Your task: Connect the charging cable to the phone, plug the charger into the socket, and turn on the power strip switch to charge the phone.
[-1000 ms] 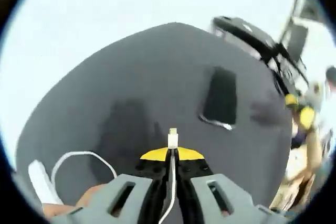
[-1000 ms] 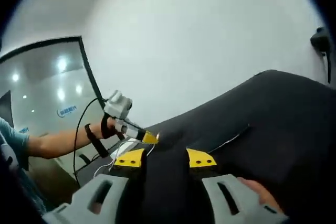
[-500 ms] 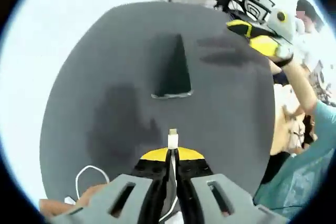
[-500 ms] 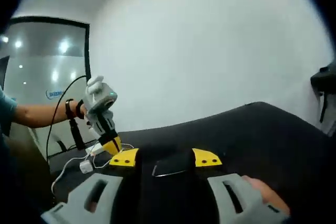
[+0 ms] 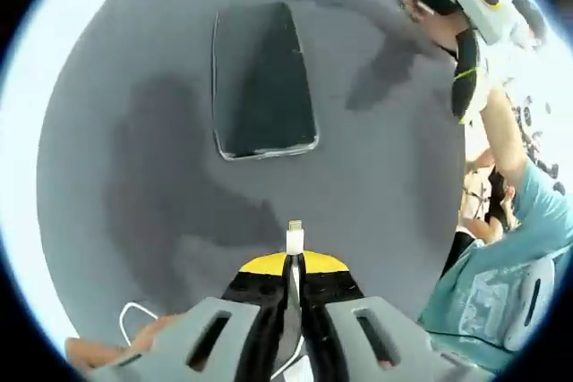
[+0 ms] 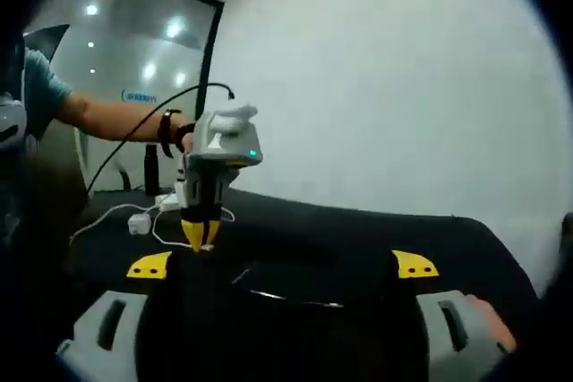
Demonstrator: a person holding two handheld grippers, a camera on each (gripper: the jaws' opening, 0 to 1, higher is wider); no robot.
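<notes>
- Far left in my left gripper view, a loop of the white charging cable [image 5: 134, 315] trails on the dark table [image 5: 385, 176]. The rest of it runs up between my jaws.
- My left gripper [image 5: 294, 261] is clamped tight on that cable, just behind the connector tip [image 5: 295, 234], which pokes out ahead of the yellow pads.
- Beyond the tip lies the phone [image 5: 262, 78], flat, screen dark, its near short edge facing the plug but well apart from it (no contact yet).
- So I judge this to be step one: plug into phone port. Charger and power strip haven't been dealt with.
- Over to my right gripper view: at its left, the white charger [image 6: 137, 221] sits on the table with cable around it.
- My right gripper [image 6: 282, 266] has its jaws spread wide, gripping nothing, straddling the phone's edge.
- Next I reckon: close the right jaws on the phone to steady it, then line the tip up squarely with the port and push straight in.
</notes>
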